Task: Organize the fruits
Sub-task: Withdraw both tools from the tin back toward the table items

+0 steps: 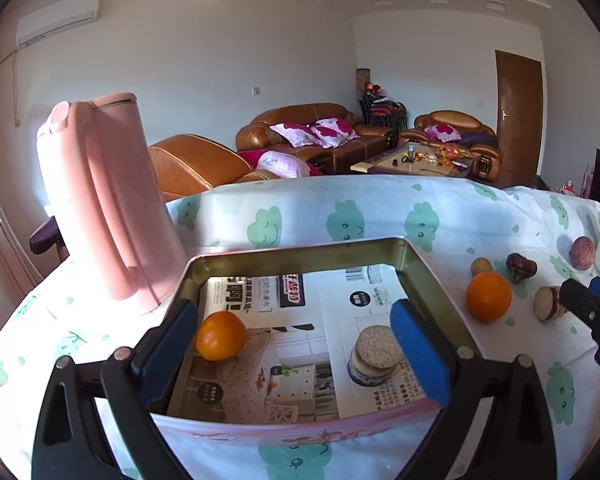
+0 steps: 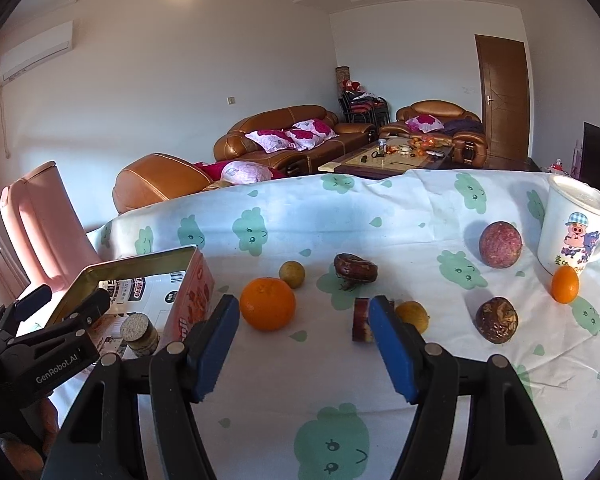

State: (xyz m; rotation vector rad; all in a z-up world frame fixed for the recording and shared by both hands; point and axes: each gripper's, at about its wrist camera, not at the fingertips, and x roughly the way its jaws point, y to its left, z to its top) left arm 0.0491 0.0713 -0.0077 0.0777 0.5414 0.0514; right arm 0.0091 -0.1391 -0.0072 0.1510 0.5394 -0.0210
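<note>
the desk (image 2: 380,208) carries a white cloth printed with green clouds. an open tin tray (image 1: 432,276) lined with printed paper sits toward the left side of it, just beside a pink kettle (image 1: 100,200). inside the tray lie one orange (image 1: 221,335) against the left wall and a short cut cane section (image 1: 376,354) toward the right. the left gripper (image 1: 296,354) hangs over the tray's near edge, its blue pads spread wide and released, nothing between them. the right gripper (image 2: 304,344) is likewise released, jaws apart over bare cloth with no fruit clamped; a second cut cane piece (image 2: 361,319) stands just ahead of its right pad, with a small yellow fruit (image 2: 414,315) partly hidden behind that pad. loose on the cloth outside the tray: a large orange (image 2: 267,303) near the tray's right wall, a small yellowish-green fruit (image 2: 292,274) just behind it, a dark brown water caltrop (image 2: 355,267), a round purple passion fruit (image 2: 501,244), a brown mottled fruit (image 2: 497,320), and a small orange (image 2: 565,285) touching the base of a white cartoon mug (image 2: 572,228) at the right
</note>
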